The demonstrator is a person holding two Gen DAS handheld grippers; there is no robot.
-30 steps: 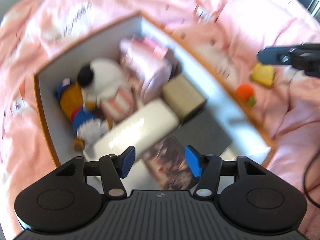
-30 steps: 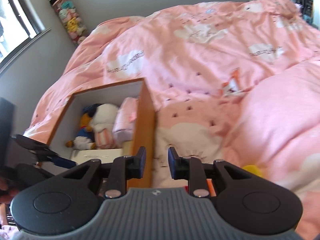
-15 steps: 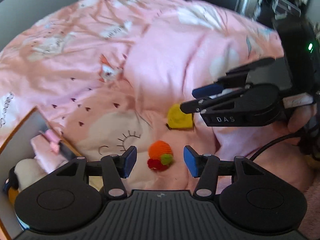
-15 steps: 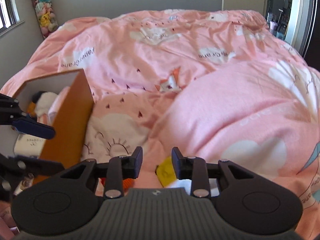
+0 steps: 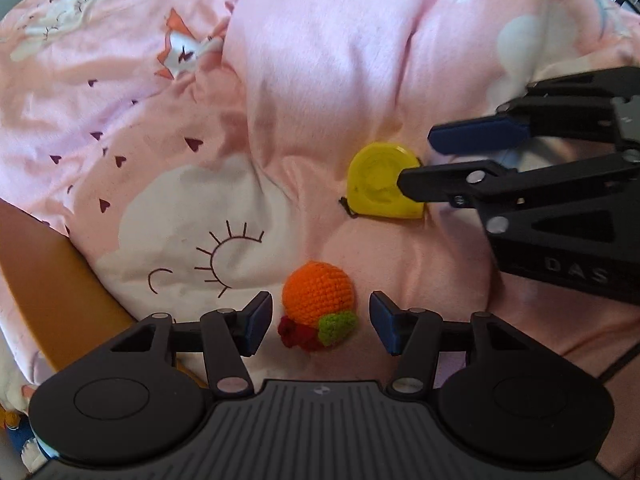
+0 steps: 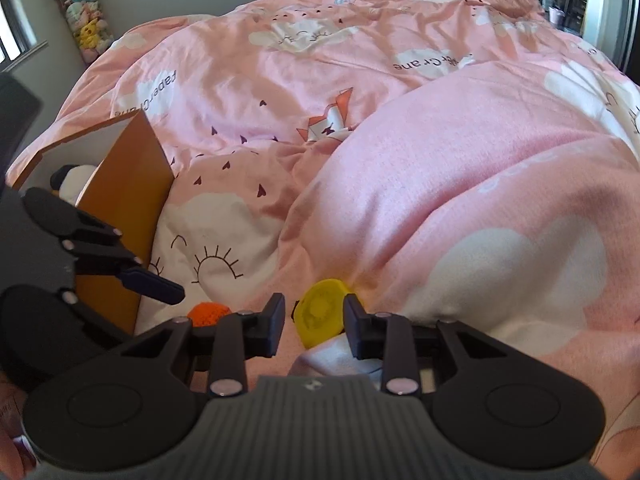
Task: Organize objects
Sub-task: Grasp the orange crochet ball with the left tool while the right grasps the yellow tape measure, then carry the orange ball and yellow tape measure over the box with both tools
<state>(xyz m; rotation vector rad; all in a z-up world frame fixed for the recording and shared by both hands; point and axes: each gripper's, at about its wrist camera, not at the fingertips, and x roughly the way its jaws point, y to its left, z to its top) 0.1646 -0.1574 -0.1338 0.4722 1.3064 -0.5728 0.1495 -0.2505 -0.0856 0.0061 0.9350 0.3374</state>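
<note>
The task is partly done, as far as one can judge. The box, with orange outer walls and a white inside, stands on the bed at the left of the right wrist view, and a black and white plush toy already lies inside it; what else it holds is hidden from here. Two small things are not yet put away and lie on the pink duvet just to the right of the box. The first is a crocheted orange ball with a red and green tuft at its near side. The left gripper points steeply down over it, and the ball sits between the two blue pads without touching them; the jaws stand apart and are opening a little more, so nothing is gripped. The second is a yellow tape measure, lying farther away and to the right of the ball, near but apart from it. The right gripper comes to it from the right side. Its jaws are moderately open, with the tape measure seen between them in the right wrist view, but the pads do not seem to press on it, so it also holds nothing. It seems that both pieces must be grasped, lifted and carried to the left into the box before the organizing is finished.
</note>
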